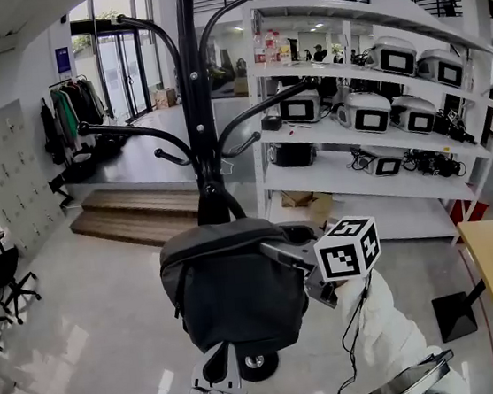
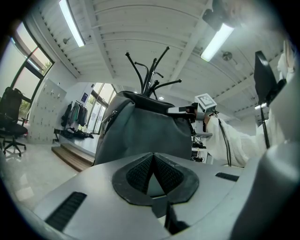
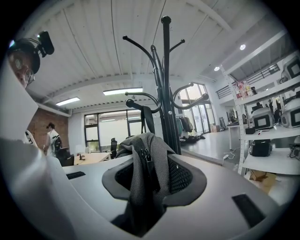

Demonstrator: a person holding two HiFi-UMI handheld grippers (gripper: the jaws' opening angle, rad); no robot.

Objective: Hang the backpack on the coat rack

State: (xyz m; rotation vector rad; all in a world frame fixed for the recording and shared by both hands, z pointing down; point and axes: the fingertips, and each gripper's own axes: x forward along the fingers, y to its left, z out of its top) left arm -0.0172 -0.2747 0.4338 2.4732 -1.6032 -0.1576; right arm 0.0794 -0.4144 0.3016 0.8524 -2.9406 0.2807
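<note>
We hold the backpack (image 1: 236, 295) up against the near side of the coat rack (image 1: 197, 108), just below its lower hooks. A dark strap (image 3: 148, 119) runs up from the bag and appears to loop over one hook (image 3: 136, 104), though we cannot tell how far past the hook's knobbed tip it sits. The right gripper (image 3: 149, 165) has its jaws clamped on a bunched fold of zippered fabric at the bag's top. The left gripper (image 2: 153, 157) waits under the bag with its jaws together and nothing between them. The main risk, as we judge it, is letting go before the strap is properly seated, because the weight could then slide it off the hook and drop the bag. Fabric snagging in the right pads as we withdraw could also drag the bag off or rock the rack.
</note>
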